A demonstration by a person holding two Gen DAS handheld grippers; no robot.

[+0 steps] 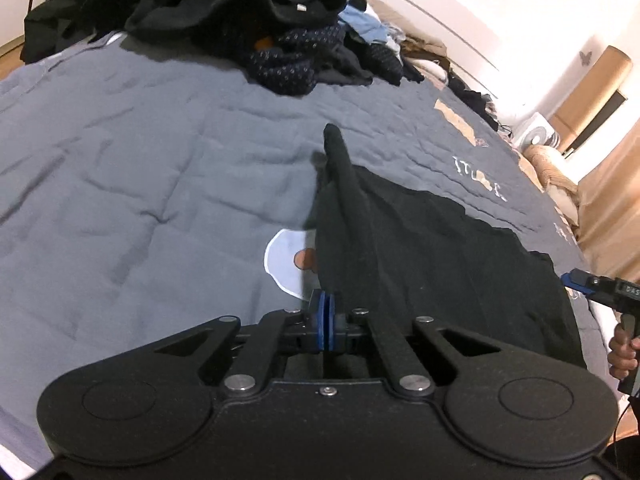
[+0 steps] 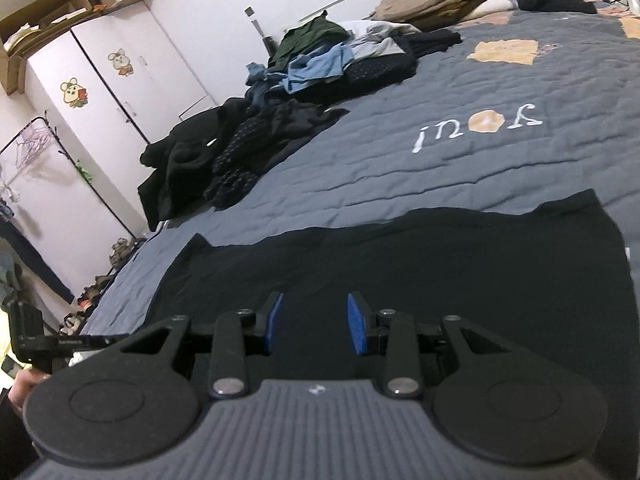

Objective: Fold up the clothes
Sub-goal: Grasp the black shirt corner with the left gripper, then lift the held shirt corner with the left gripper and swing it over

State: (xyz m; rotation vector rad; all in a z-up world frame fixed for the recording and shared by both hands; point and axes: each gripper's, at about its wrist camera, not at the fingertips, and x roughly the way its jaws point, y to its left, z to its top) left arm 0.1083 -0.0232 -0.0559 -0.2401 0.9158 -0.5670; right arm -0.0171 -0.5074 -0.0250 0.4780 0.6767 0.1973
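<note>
Garment: a black, soft fabric garment (image 2: 420,256) lies spread flat across the near part of a grey quilted bedspread (image 1: 140,168), its long edge running across the right wrist view.
Left gripper: the left gripper (image 1: 327,320) has its blue pads pressed together, clenched on a fold at the garment's left edge; a narrow ridge of black cloth rises from the pads and runs away up the bedspread.
Right gripper: the right gripper (image 2: 316,322) hovers over the middle of the garment with its blue pads apart and nothing between them.
Bedspread: it bears white stitched letters (image 2: 476,128) and tan patches; a pale round patch (image 1: 286,260) shows just left of the garment.
Pile: a heap of unfolded dark and light blue clothes (image 2: 280,100) sits at the far side, well apart from the garment.
Room: a white wardrobe with cartoon stickers (image 2: 120,68) stands beyond the bed.
</note>
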